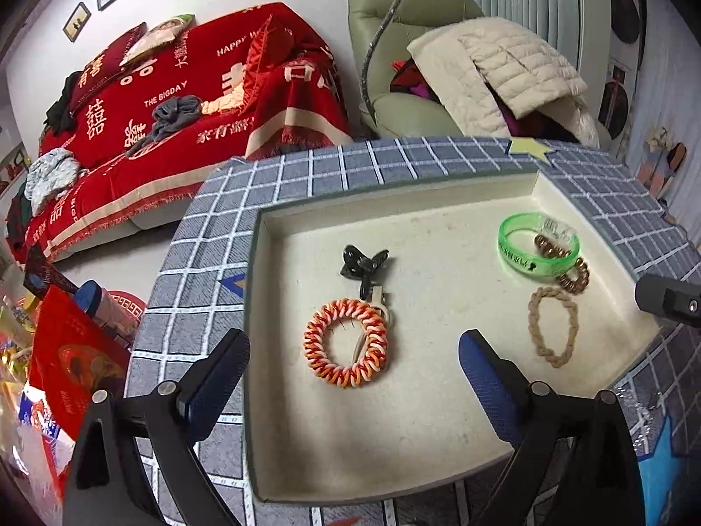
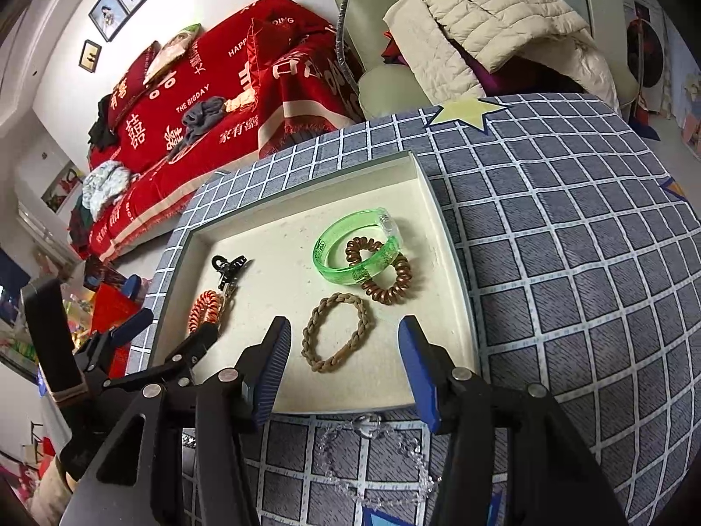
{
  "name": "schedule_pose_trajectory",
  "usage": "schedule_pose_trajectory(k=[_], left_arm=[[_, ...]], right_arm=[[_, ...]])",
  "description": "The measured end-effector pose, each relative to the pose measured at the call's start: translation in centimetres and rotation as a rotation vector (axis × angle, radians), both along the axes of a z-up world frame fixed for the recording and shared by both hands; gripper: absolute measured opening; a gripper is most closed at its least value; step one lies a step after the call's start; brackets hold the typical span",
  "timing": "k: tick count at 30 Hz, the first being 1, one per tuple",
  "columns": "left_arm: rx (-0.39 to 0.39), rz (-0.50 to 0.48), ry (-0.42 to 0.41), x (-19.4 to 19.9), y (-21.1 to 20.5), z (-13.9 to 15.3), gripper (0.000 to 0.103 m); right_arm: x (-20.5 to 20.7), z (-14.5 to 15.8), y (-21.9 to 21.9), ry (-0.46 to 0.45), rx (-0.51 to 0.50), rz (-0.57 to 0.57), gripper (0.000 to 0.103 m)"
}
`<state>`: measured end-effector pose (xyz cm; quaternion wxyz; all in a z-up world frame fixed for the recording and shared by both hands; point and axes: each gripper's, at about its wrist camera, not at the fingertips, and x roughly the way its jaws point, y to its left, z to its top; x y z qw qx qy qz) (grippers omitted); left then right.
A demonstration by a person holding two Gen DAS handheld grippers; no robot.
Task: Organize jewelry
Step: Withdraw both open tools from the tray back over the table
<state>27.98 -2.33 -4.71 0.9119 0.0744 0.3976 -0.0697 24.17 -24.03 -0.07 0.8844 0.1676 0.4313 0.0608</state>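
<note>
Five pieces lie inside the tray (image 2: 451, 236); a clear bead bracelet (image 2: 372, 460) remains outside its near edge; both grippers gape empty.

- The shallow cream tray (image 1: 280, 236) lies flat on checked cloth.
- Orange-and-white coil bracelet (image 1: 346, 344) lies flat at the centre, with a black hair clip (image 1: 363, 263) touching it at 12 o'clock.
- Green bangle (image 2: 357, 247) leans on a brown coil hair tie (image 2: 387, 282) at 2 o'clock.
- Tan braided band (image 2: 337, 331) lies just beside them at 6 o'clock.
- Clear bead bracelet (image 2: 372, 456) lies outside the tray.
</note>
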Motion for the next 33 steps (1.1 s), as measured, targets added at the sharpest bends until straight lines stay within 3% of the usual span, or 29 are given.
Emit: schedule_pose_trajectory(k=[2,6,7,9,11,12,15,22,33], left_arm=[[-0.014,0.008,-0.011,-0.5,0.3,0.7,0.103],[-0.024,0.005,-0.003,-1.4,0.9,1.4,0.103],[-0.022,0.003,-0.003,-1.7,1.0,1.5,0.103],[-0.004,-0.001,-0.021,-2.6,1.2,1.8,0.103],[0.015,0.004,-0.043,-3.5,1.3,2.1,0.103],[0.020,0.005,-0.054,-4.0,1.4,2.3,0.103],[0.014,0.001,-0.058,-5.3,1.8,2.6,0.103],[0.007,-0.039,-0.006,-7.6,2.2,1.3,0.103],[0.030,-0.030,0.073,-9.8,3.0,-2.3,0.103]], right_arm=[[-0.6,0.4,0.0,-0.014,0.001,0.001,0.067],[-2.1,1.6,-0.2,-0.058,0.012,0.006,0.073],[-2.5,1.9,-0.2,-0.067,0.013,0.006,0.084],[-3.4,2.4,-0.2,-0.095,0.009,0.005,0.085],[-4.2,2.7,-0.1,-0.113,-0.002,0.007,0.100],[-4.7,2.9,-0.1,-0.126,-0.007,0.007,0.102],[-6.0,3.3,0.2,-0.148,-0.022,0.023,0.103],[-7.7,3.0,1.2,-0.098,-0.100,0.089,0.103],[-10.5,-1.7,0.5,0.039,-0.129,0.085,0.103]])
